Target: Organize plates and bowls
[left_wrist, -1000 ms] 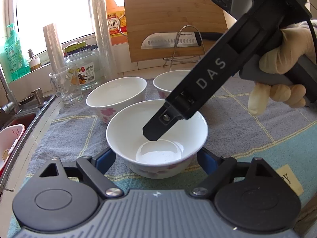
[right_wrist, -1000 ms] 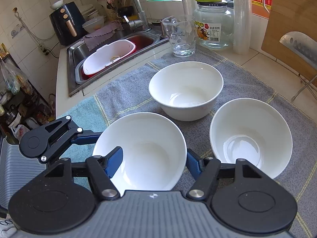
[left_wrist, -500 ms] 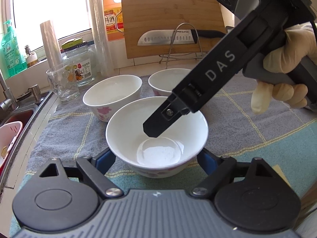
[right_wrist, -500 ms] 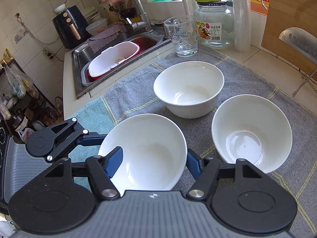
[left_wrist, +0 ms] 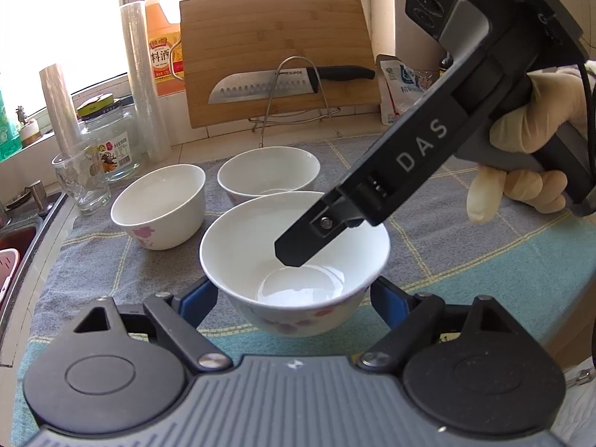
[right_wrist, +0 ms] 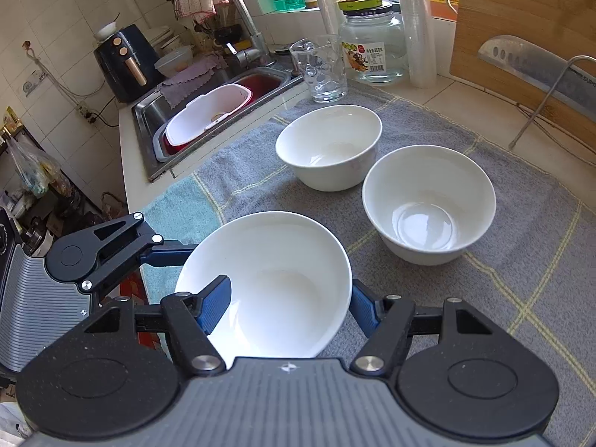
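The left gripper (left_wrist: 294, 298) has its jaws spread wide, one blue finger (left_wrist: 197, 300) on each side of a white bowl (left_wrist: 294, 260). The right gripper (right_wrist: 288, 305) also has its jaws wide apart, with one finger (right_wrist: 214, 303) inside that bowl and the other outside its rim. A gloved right hand (left_wrist: 532, 149) holds the right gripper by its handle, and that gripper slants down into the bowl from the upper right.

three bowls (right_wrist: 428, 201) on towel (right_wrist: 521, 260) on counter | nearest bowl (right_wrist: 268, 283) between right gripper (right_wrist: 290, 305) jaws, left gripper (left_wrist: 294, 294) flanking it | glass (right_wrist: 320, 69) and jar (right_wrist: 372, 48) behind | sink (right_wrist: 208, 111) left | cutting board (left_wrist: 275, 56) behind, knife (left_wrist: 268, 85) before it
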A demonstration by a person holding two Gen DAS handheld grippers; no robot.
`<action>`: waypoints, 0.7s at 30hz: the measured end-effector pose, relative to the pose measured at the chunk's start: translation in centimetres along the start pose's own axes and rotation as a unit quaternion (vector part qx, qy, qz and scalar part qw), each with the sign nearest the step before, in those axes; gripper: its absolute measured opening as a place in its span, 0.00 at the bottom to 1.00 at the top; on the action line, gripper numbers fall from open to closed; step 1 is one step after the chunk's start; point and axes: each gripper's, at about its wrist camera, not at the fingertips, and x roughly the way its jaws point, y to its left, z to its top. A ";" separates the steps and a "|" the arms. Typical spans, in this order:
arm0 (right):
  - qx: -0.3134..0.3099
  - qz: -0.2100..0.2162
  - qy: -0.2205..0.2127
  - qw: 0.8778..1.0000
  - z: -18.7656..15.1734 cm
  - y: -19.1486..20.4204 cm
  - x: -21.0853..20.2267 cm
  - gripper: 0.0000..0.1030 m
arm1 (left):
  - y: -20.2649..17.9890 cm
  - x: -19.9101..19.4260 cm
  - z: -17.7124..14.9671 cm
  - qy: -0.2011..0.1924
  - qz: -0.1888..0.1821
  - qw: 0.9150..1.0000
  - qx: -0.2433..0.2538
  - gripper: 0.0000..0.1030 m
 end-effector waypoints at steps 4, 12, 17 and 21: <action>0.011 -0.010 -0.003 1.000 -1.3 -0.6 -1.2 0.71 | -1.4 0.0 0.2 -0.001 -0.015 1.000 0.005 0.86; 0.029 -0.025 -0.010 0.999 -4.0 -1.8 -3.7 0.71 | -4.0 0.4 0.5 -0.001 -0.039 0.999 0.021 0.86; 0.045 -0.037 -0.012 0.998 -5.5 -2.7 -4.8 0.71 | -5.2 1.0 0.7 -0.001 -0.054 0.998 0.031 0.86; 0.055 -0.046 -0.012 0.997 -6.6 -3.4 -5.5 0.71 | -6.0 1.9 0.7 0.003 -0.069 0.997 0.033 0.86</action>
